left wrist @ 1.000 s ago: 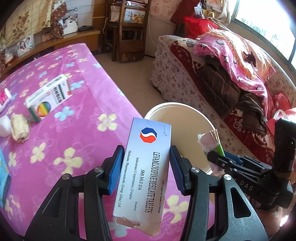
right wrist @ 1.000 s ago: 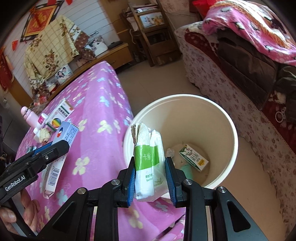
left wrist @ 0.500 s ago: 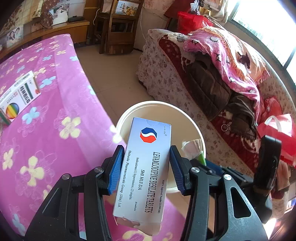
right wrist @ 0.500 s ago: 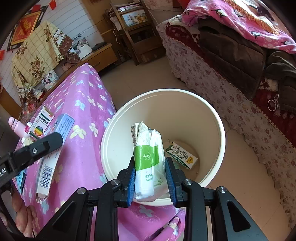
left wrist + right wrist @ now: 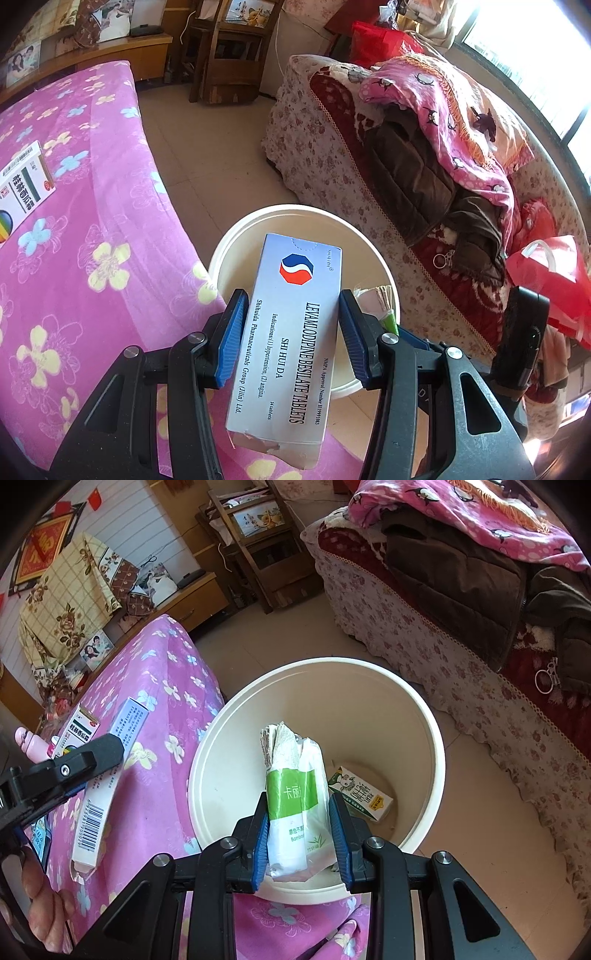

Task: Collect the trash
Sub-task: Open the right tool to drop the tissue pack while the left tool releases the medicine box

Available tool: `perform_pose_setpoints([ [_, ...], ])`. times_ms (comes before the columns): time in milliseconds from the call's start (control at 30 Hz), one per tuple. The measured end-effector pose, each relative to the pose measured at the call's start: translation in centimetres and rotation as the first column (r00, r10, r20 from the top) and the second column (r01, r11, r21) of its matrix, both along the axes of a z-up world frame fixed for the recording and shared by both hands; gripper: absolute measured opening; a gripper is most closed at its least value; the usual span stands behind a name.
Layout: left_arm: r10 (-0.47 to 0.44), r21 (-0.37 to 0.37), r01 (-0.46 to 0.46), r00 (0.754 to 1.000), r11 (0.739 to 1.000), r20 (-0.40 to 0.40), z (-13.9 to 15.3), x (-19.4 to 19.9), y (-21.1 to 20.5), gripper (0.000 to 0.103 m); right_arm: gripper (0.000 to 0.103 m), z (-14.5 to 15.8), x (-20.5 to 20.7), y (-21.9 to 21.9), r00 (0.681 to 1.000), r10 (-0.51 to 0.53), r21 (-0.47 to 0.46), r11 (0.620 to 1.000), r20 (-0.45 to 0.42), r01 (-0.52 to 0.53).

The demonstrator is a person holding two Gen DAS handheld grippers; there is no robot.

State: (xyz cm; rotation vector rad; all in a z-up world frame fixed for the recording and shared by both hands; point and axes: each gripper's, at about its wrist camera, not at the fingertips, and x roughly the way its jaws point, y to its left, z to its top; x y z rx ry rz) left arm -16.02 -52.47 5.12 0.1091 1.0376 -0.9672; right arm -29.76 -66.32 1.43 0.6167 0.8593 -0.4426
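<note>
My left gripper [image 5: 291, 332] is shut on a silver-blue tablet box [image 5: 291, 332], held upright over the near rim of the cream bucket [image 5: 236, 236]. The box also shows in the right wrist view [image 5: 107, 786], beside the bucket's left rim. My right gripper [image 5: 299, 830] is shut on a green-and-white tissue pack [image 5: 295, 794], held above the open bucket [image 5: 436, 746]. A small milk carton [image 5: 360, 794] lies on the bucket's bottom. The tissue pack's top shows in the left wrist view [image 5: 376, 299].
The pink flowered table [image 5: 92, 240] stands left of the bucket, with a white medicine box [image 5: 22, 184] on it. A sofa [image 5: 406, 166] piled with blankets and clothes runs along the right. A red bag [image 5: 546, 273] lies at the right. A wooden chair [image 5: 229, 55] stands behind.
Both grippers have moved right, off the table toward the bucket. The tablet box now stands over the bucket's rim, and the tissue pack hangs over the bucket's opening.
</note>
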Motion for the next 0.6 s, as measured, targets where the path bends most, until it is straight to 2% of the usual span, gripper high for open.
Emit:
perform_pose_setpoints([
  [167, -0.021, 0.015, 0.020, 0.999, 1.000, 0.048, 0.3, -0.3, -1.2, 0.048, 0.029, -0.5, 0.0, -0.8, 1.000, -0.003, -0.003, 1.000, -0.002, 0.003],
  [400, -0.059, 0.003, 0.059, 0.997, 0.998, 0.041, -0.1, -0.3, -3.4, 0.048, 0.029, -1.9, 0.5, -2.0, 1.000, -0.015, 0.025, 1.000, -0.007, 0.015],
  [467, -0.062, 0.001, 0.062, 0.998, 0.998, 0.033, -0.3, -0.2, -3.7, 0.048, 0.036, -2.2, 0.7, -2.3, 0.999, -0.026, 0.027, 0.999, -0.025, 0.026],
  [600, -0.063, -0.006, 0.063, 0.998, 0.998, 0.016, -0.9, 0.0, -3.7, 0.048, 0.037, -2.3, 0.5, -2.6, 0.999, -0.037, 0.029, 0.999, -0.023, 0.037],
])
